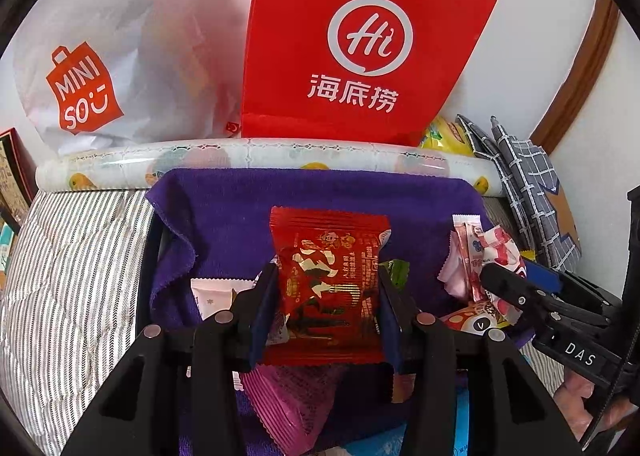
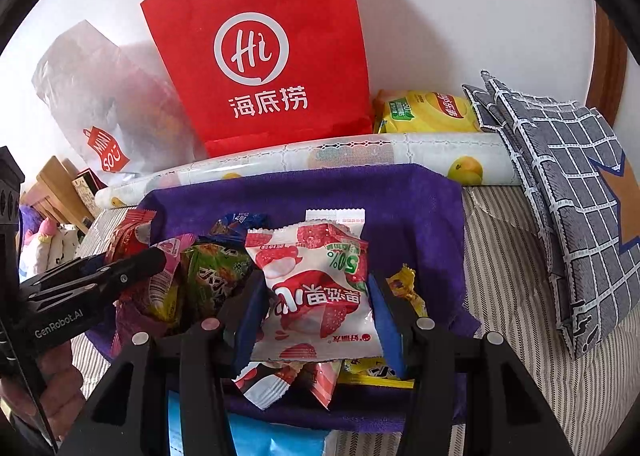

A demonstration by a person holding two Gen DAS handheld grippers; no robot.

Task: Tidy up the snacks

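Clearly, the chief risk is seen in the thin, slippery film of both packets: each is pinched only across its middle, so a slight loosening or a quick swing could let one slide out and drop back into the pile. A second risk is judged from the crowding, since the two tools work near each other over the same heap and neighbouring wrappers could be snagged or dragged off the purple terry cloth.

The left tool is closed partway on a red foil snack packet with printed figures, which is gripped at both side edges between the blue pads and held upright above the cloth. The right tool is likewise closed partway on a white snack packet printed with red lychee fruit, which is held by its sides with the print upside down.

Below and beside both packets, a loose heap of assorted wrapped snacks is spread on the cloth, which is laid over a striped bed cover. Behind it, a red paper carrier bag with a white round logo is stood against the wall.
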